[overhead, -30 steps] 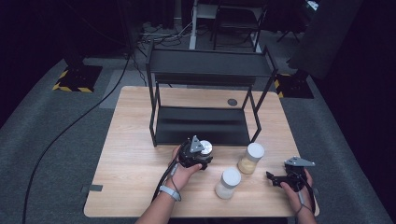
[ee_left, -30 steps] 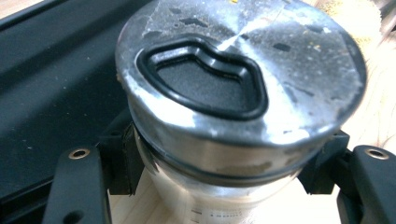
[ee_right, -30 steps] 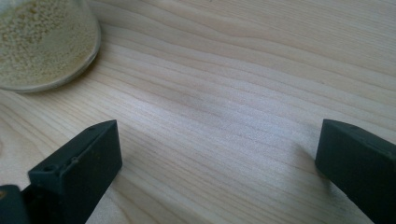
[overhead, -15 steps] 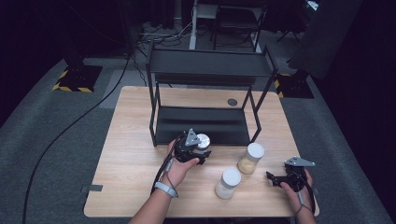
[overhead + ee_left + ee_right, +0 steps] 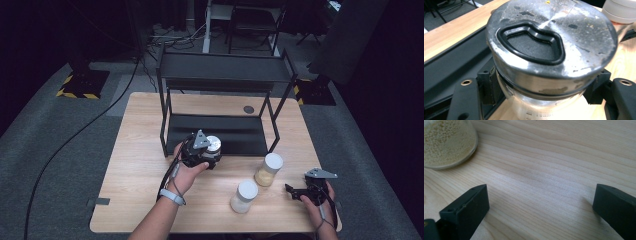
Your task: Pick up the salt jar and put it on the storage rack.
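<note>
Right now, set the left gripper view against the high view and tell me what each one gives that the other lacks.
Left gripper view alone: the metal lid's scuffed top with its black rubber inset, and both black pads pressed on the glass jar just under the lid.

High view alone: the black shelf rack, the two white-lidded jars standing on the table, and the right gripper resting with jaws apart.

Both: the left gripper clamped on that jar near the rack's lower shelf.
</note>
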